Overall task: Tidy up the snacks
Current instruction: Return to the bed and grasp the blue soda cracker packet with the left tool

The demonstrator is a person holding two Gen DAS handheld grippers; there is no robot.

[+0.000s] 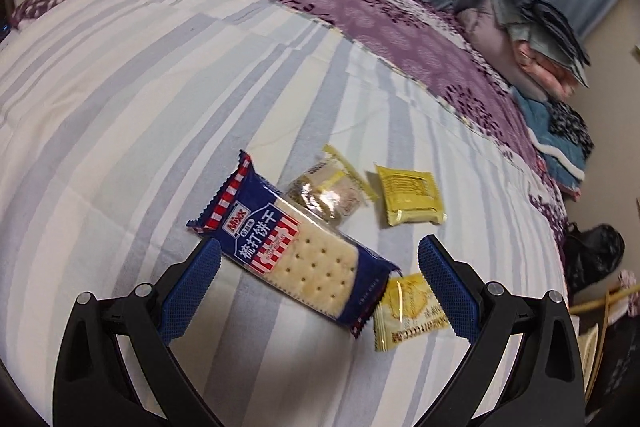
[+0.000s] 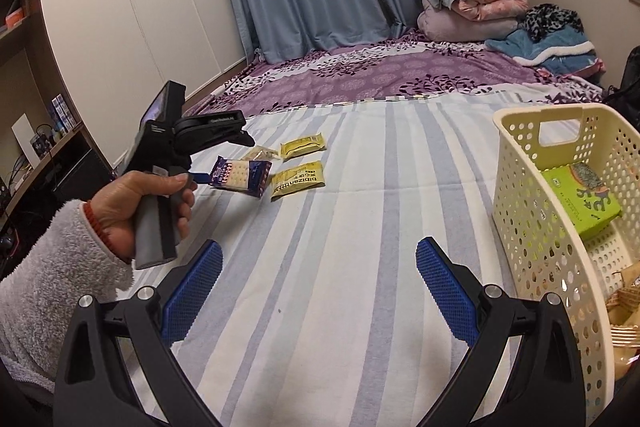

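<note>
On the striped bed sheet 4 snacks are seen together. The blue cracker pack lies between the wide-open jaws of the left gripper, and no pad is seen pressing on it. In the right wrist view the same pack appears just in front of that gripper, which is held by a hand; contact cannot be told. A yellow packet lies beside its near end, another yellow packet and a clear packet farther. The right gripper is wide open and holds nothing. At its right a cream basket contains a green box.
</note>
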